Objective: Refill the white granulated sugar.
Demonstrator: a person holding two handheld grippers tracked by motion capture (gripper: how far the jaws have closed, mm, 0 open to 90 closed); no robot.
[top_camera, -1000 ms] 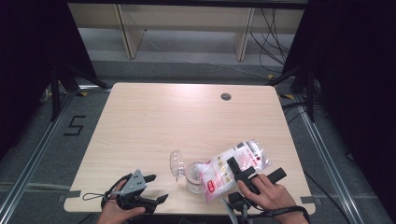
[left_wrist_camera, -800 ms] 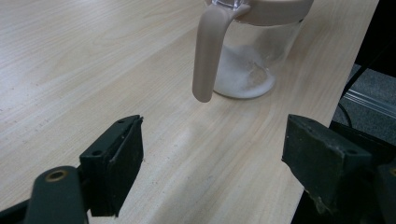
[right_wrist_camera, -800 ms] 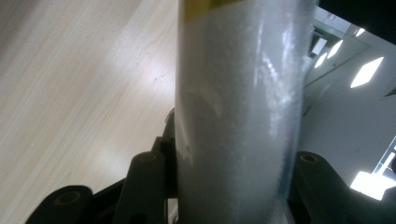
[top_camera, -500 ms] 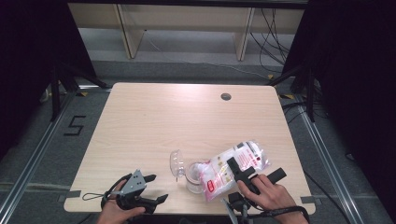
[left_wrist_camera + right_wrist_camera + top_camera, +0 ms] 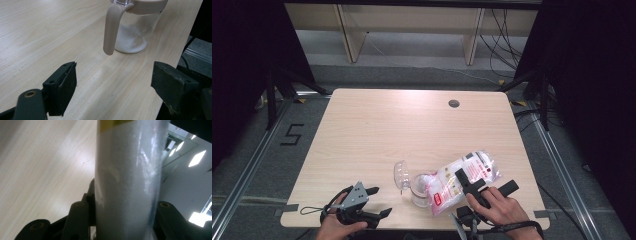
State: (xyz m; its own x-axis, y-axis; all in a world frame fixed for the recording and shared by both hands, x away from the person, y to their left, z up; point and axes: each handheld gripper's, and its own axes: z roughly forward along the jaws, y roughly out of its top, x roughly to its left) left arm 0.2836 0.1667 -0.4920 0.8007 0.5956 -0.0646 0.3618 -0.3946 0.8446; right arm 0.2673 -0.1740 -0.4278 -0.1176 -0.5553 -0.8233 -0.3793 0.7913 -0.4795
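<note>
A clear jar (image 5: pixel 418 191) with a beige rim and a beige handle (image 5: pixel 111 27) stands near the table's front edge, with white granules (image 5: pixel 130 42) in its bottom. A plastic bag (image 5: pixel 474 164) of white granules with red print lies tilted, its lower end over the jar's mouth. My right gripper (image 5: pixel 484 181) is shut on the bag (image 5: pixel 127 177), one jaw on each side of it. My left gripper (image 5: pixel 381 201) rests open near the front left edge, left of the jar (image 5: pixel 135 32). Nothing sits between its jaws (image 5: pixel 113 82).
The wooden table (image 5: pixel 412 125) has a round cable hole (image 5: pixel 454 103) at the back right. Its front edge runs close below both hands. A taped mark (image 5: pixel 292 134) shows on the floor at left, and shelf legs (image 5: pixel 346 35) stand behind the table.
</note>
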